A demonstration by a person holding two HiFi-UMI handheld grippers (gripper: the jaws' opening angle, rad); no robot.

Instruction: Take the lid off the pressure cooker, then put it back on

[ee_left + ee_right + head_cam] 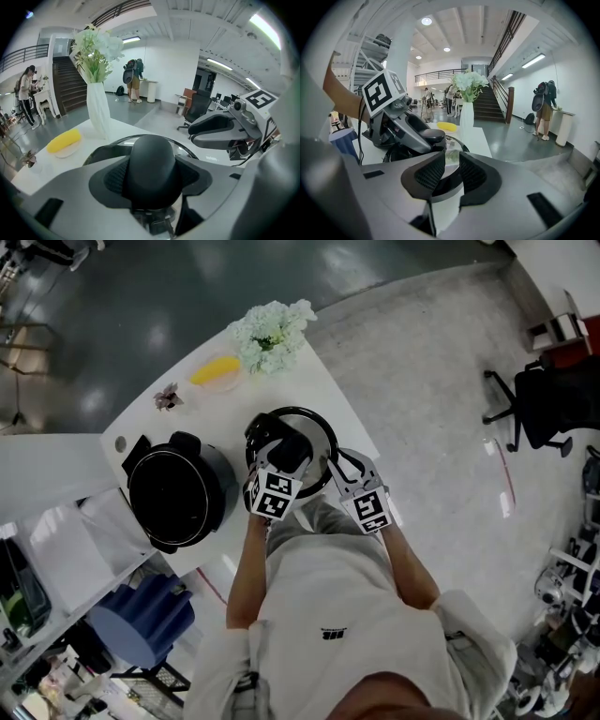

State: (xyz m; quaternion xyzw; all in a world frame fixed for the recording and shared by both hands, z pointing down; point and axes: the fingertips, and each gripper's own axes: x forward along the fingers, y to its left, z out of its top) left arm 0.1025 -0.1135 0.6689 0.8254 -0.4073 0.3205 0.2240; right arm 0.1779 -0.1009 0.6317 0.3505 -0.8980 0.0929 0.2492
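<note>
one pressure cooker lid (pixel 314 432), one cooker pot (pixel 225 488) and two grippers are being shown on and over one white table (pixel 309 381). one vase of flowers (pixel 272 334), one yellow item on a dish (pixel 216 369) and one small dried sprig (pixel 169 397) are also being shown on the table.

in the head view the lid is being held at 3 o'clock of the pot, near the table's right edge. whether it is being rested on the table cannot be told. it is being kept roughly flat, with its knob (pixel 152 164) pointing up and its glass face towards the head camera. the lid is round, so no long axis is being presented apart from its black handle part at its 10 o'clock edge.

the pot is being left uncovered, with its mouth facing up.

the left gripper (pixel 281 448) is being kept closed on the lid's knob, both pads being pressed against the knob's sides. the right gripper (pixel 339 465) is being kept narrow at the lid's 4 o'clock edge, with the rim being clamped low between its pads.

the vase is being shown at 12 o'clock of the lid, the yellow item at 11 o'clock.
</note>
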